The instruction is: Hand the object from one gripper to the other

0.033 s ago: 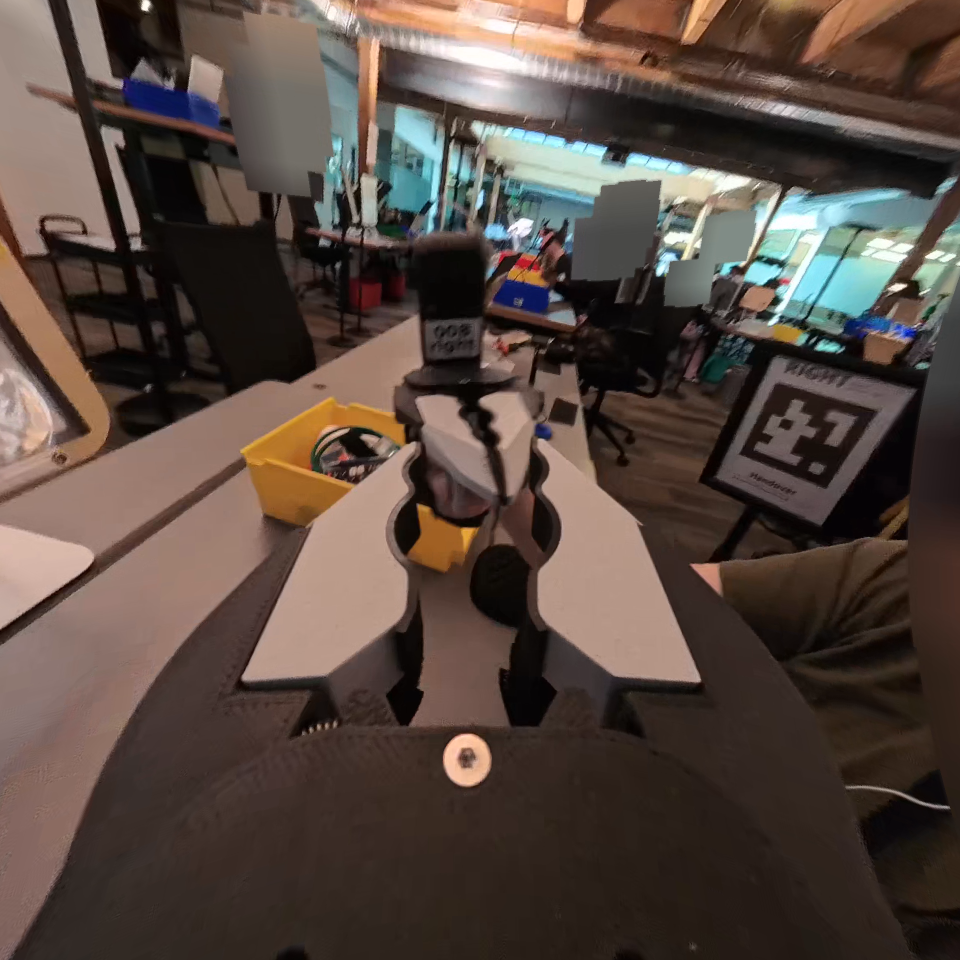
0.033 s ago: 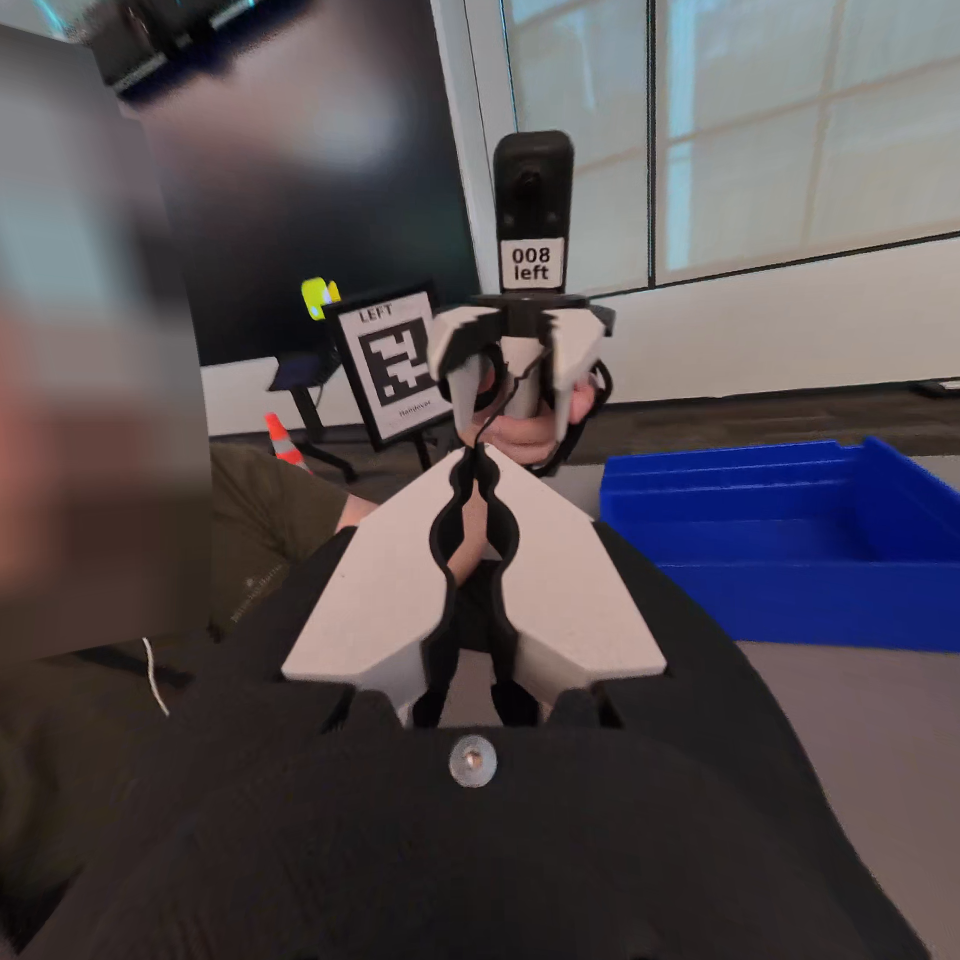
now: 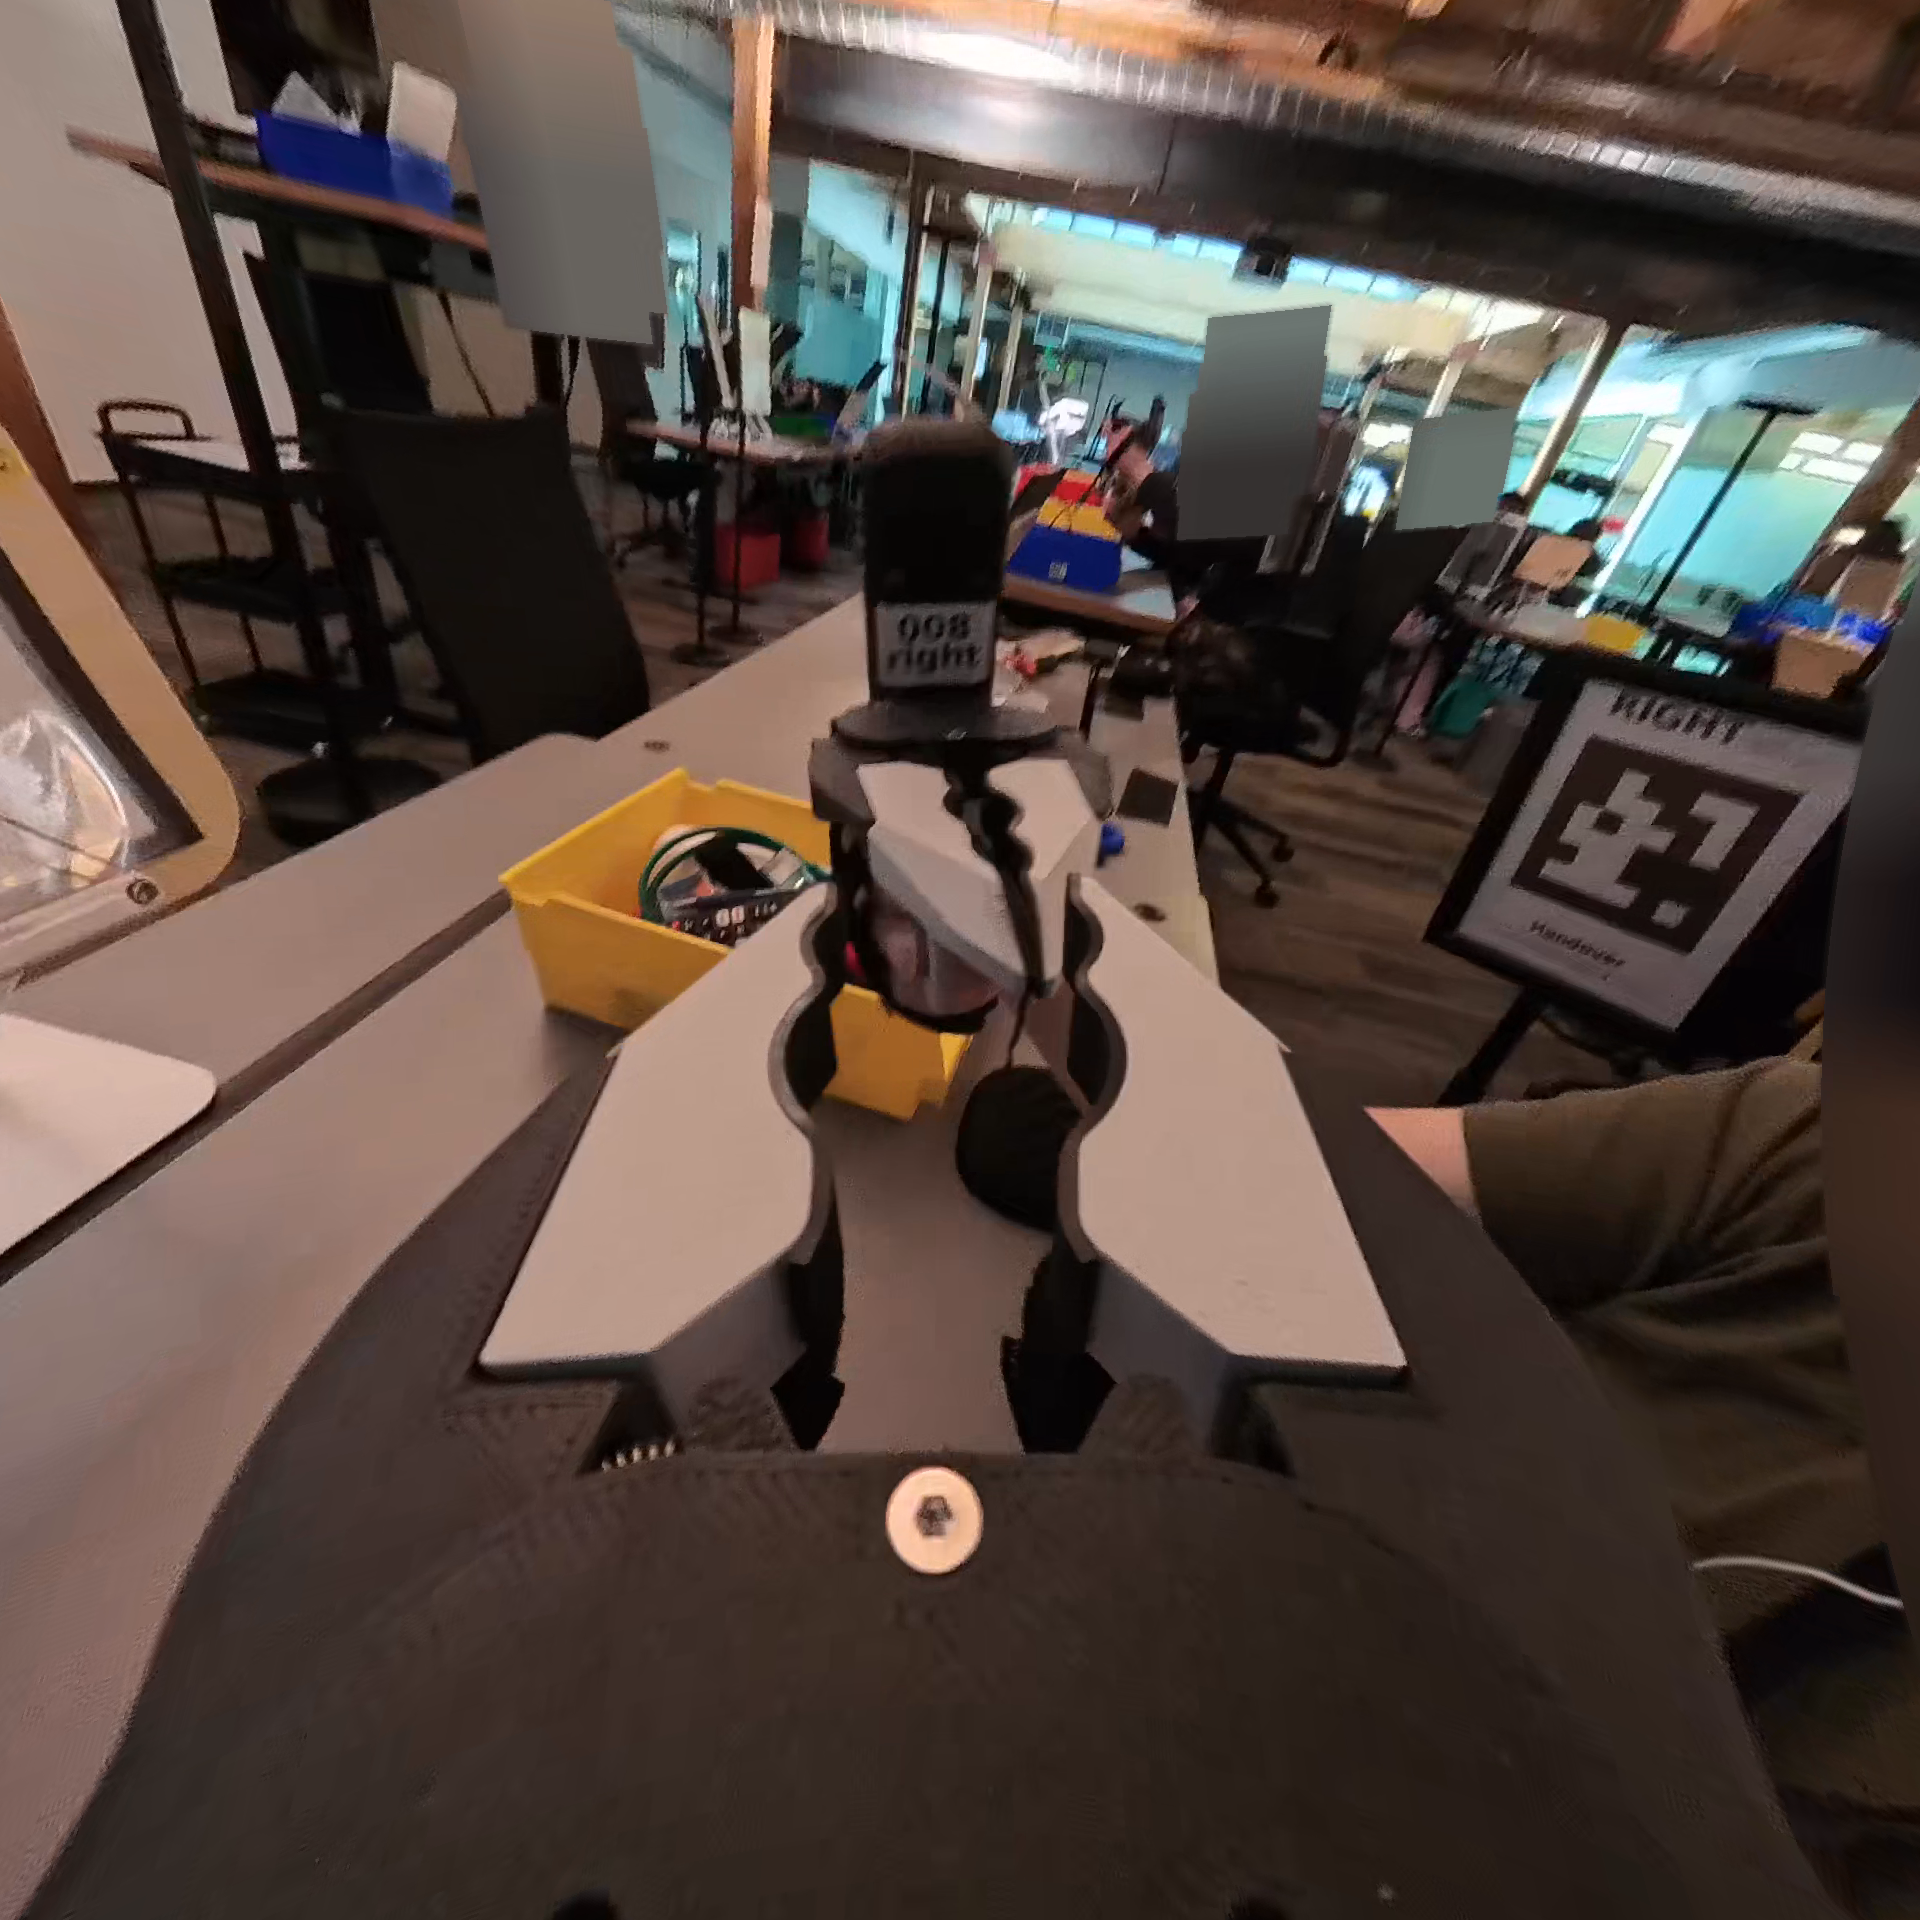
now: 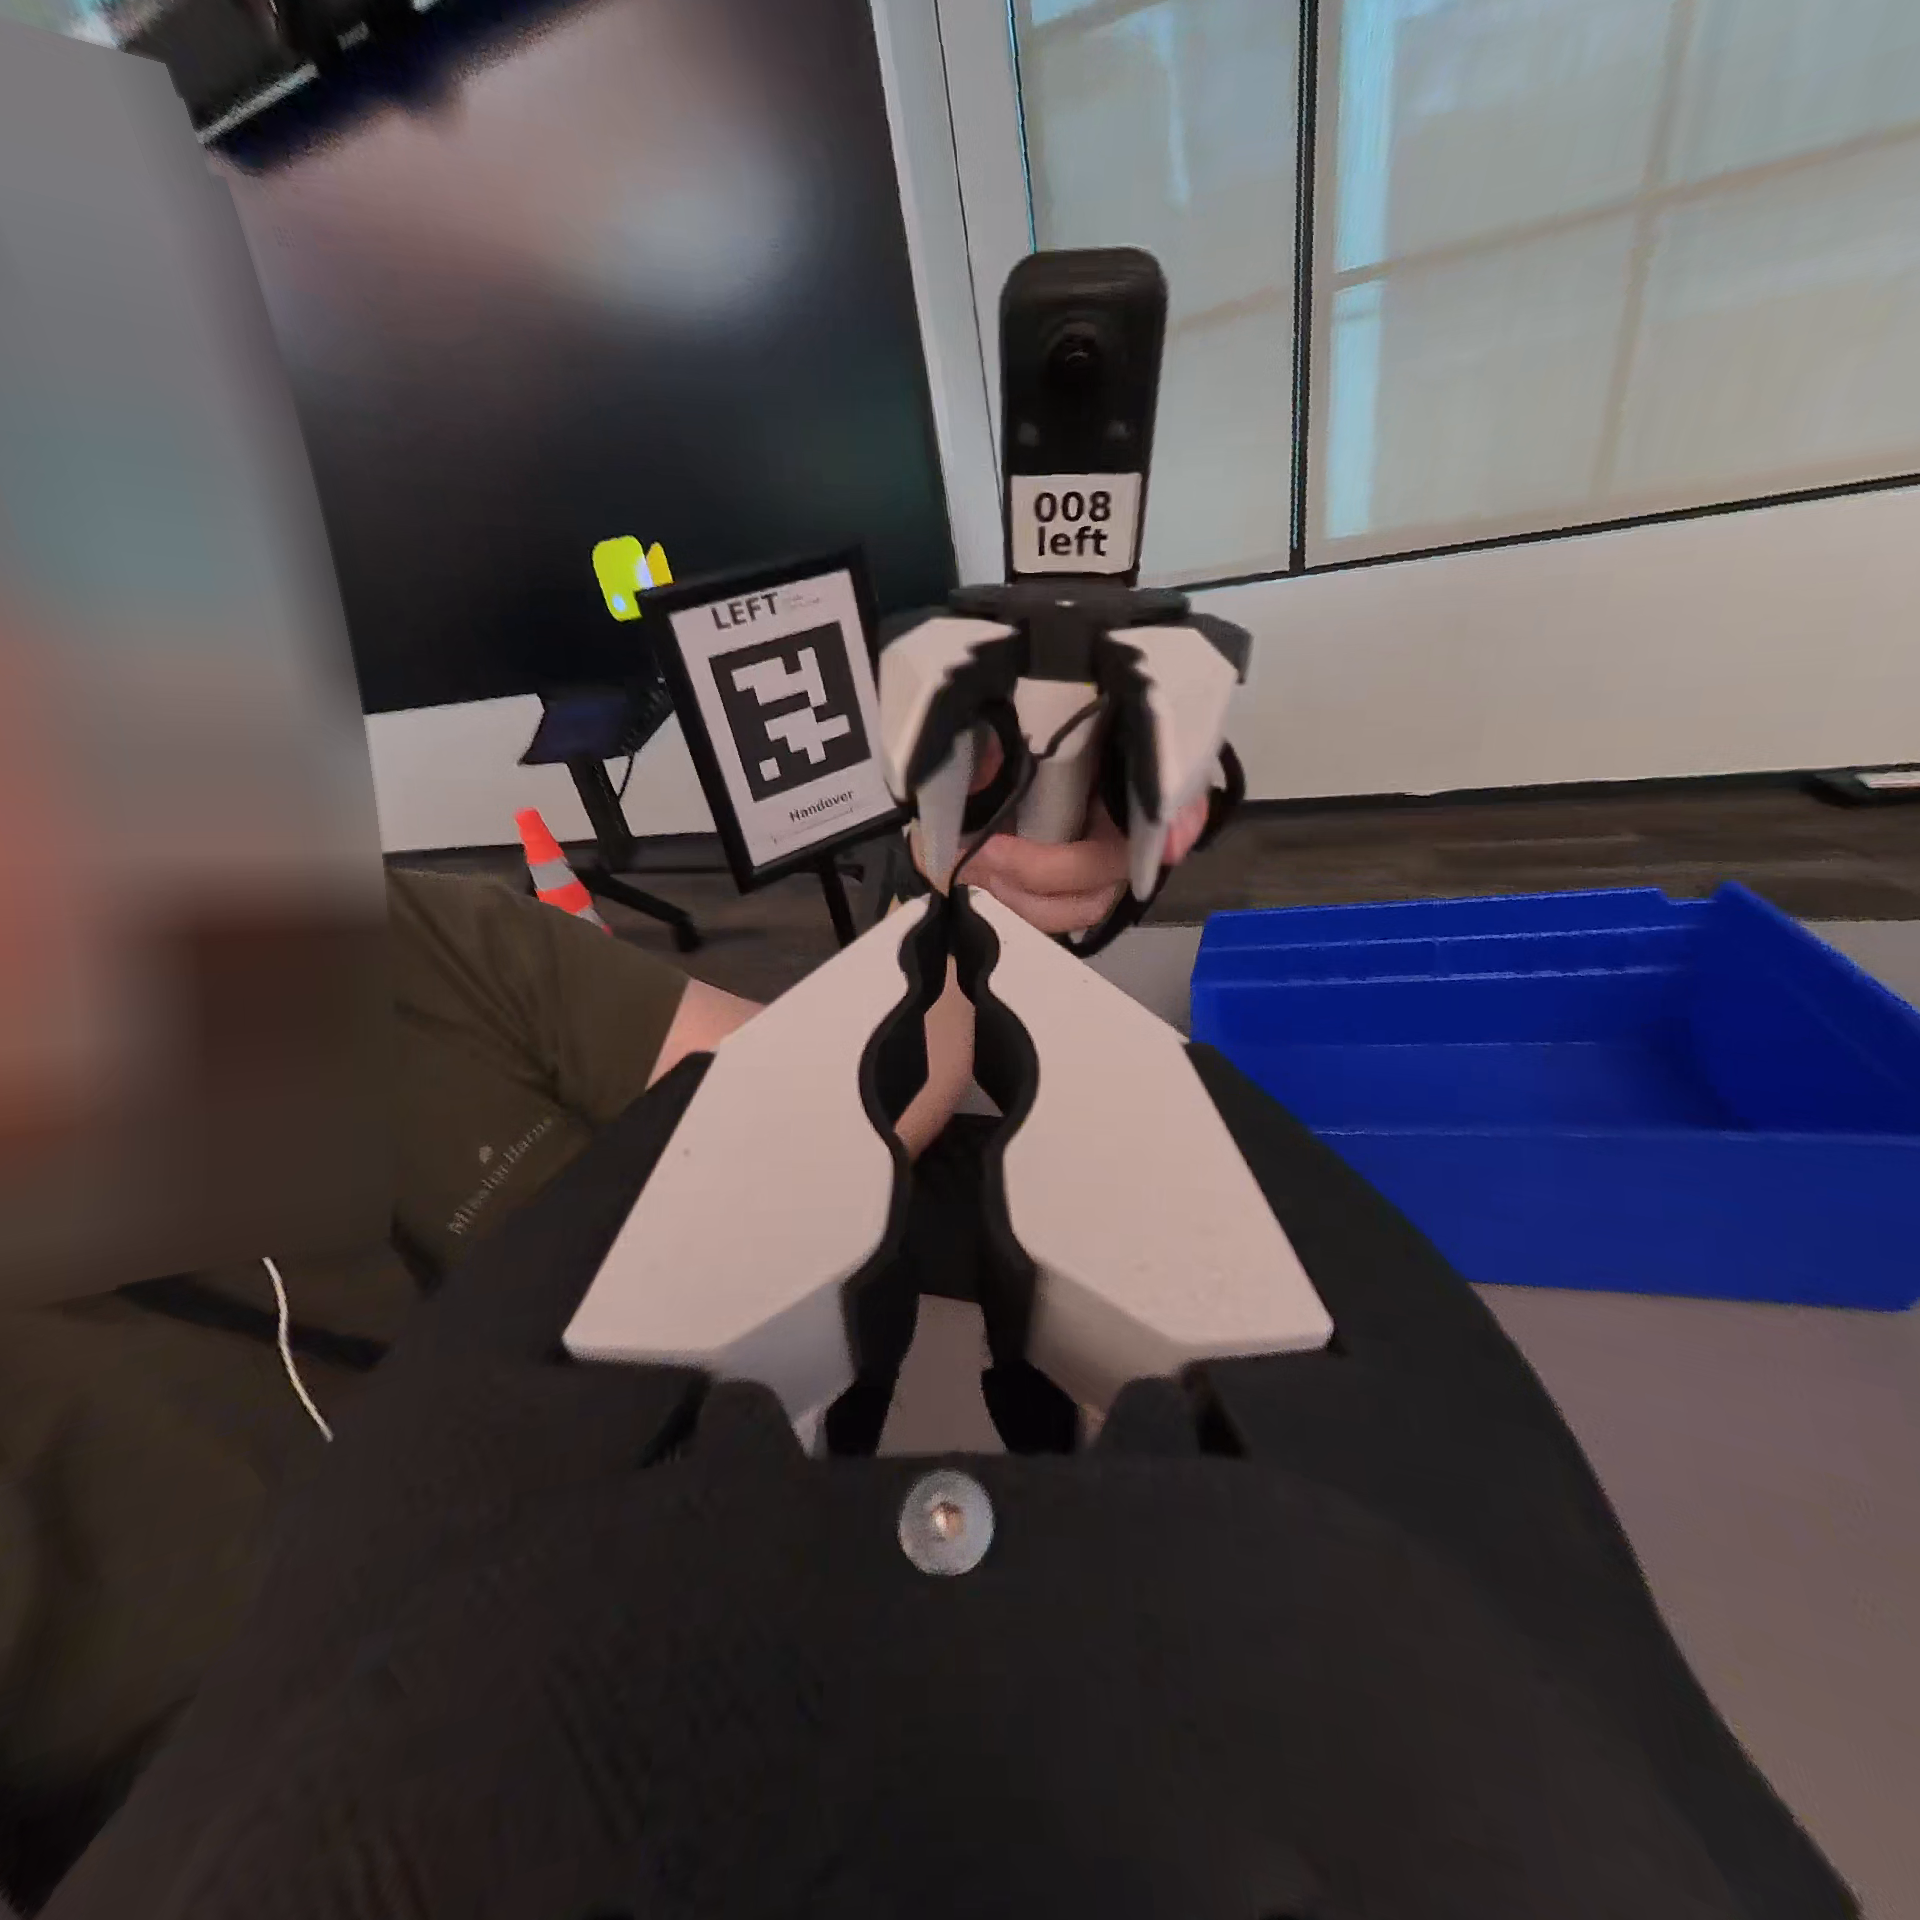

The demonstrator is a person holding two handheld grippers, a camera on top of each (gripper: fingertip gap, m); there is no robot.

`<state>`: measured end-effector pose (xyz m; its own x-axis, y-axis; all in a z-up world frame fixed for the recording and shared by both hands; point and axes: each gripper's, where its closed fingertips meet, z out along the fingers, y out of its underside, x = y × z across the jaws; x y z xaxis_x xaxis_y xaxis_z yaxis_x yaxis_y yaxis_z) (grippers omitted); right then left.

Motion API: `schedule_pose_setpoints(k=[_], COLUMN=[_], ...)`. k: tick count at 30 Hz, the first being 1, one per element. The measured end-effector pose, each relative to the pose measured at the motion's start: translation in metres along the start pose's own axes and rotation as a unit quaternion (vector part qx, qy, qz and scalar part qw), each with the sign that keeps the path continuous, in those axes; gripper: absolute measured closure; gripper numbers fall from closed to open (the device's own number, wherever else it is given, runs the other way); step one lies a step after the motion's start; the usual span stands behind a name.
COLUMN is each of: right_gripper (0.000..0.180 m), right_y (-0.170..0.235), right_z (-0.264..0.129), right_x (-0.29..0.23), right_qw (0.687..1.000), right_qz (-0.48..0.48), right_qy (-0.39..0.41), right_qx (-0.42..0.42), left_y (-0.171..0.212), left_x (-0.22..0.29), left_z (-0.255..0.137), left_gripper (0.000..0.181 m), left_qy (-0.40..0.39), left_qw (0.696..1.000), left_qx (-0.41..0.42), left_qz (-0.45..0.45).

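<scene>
A thin black cord (image 4: 1000, 817) runs from the tip of my right gripper (image 4: 951, 906) up between the fingers of my left gripper (image 4: 1039, 873). My right gripper is shut on the cord. My left gripper is open, its fingers spread on either side of the cord's upper end. In the left wrist view my left gripper (image 3: 951, 904) is open around the nose of the right gripper (image 3: 1039, 977), and the cord (image 3: 1023, 914) hangs from the right gripper's shut tips. Both grippers are held in the air above the grey table (image 3: 312, 1091), facing each other.
A yellow bin (image 3: 582, 925) with coiled cables stands on the table behind the grippers. A blue bin (image 4: 1558, 1091) sits at the right. Marker signs on stands (image 3: 1652, 862) (image 4: 790, 717), an orange cone (image 4: 551, 862) and the person's green sleeve (image 3: 1662, 1226) are close by. The grippers are tip to tip, or close to it.
My left gripper's fingers have spread wider apart. My right gripper stays shut on the cord in about the same place.
</scene>
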<state>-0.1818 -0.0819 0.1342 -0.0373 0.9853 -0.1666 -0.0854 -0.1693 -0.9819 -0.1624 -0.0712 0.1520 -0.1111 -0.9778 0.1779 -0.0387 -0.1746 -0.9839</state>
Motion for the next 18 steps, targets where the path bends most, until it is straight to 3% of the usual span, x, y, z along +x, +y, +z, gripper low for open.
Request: schedule_pose_setpoints(k=[10,14,18], right_gripper=[0.180,0.180,0.179], right_y=[0.007,0.012,0.005], right_z=[0.003,0.005,0.001], right_x=[0.003,0.007,0.010], right_qw=[0.999,0.999,0.999], right_qz=[-0.003,-0.006,0.009], right_qy=[0.022,0.032,0.030], right_qx=[-0.027,-0.040,-0.012], left_y=[0.018,0.015,0.003], left_x=[0.002,0.002,0.000], left_z=[0.013,0.016,0.009], left_gripper=[0.147,0.177,0.181], left_qy=[0.015,0.023,0.020], left_qw=[0.999,0.999,1.000], left_qx=[-0.041,-0.027,0.006], left_qz=[0.003,0.005,0.010])
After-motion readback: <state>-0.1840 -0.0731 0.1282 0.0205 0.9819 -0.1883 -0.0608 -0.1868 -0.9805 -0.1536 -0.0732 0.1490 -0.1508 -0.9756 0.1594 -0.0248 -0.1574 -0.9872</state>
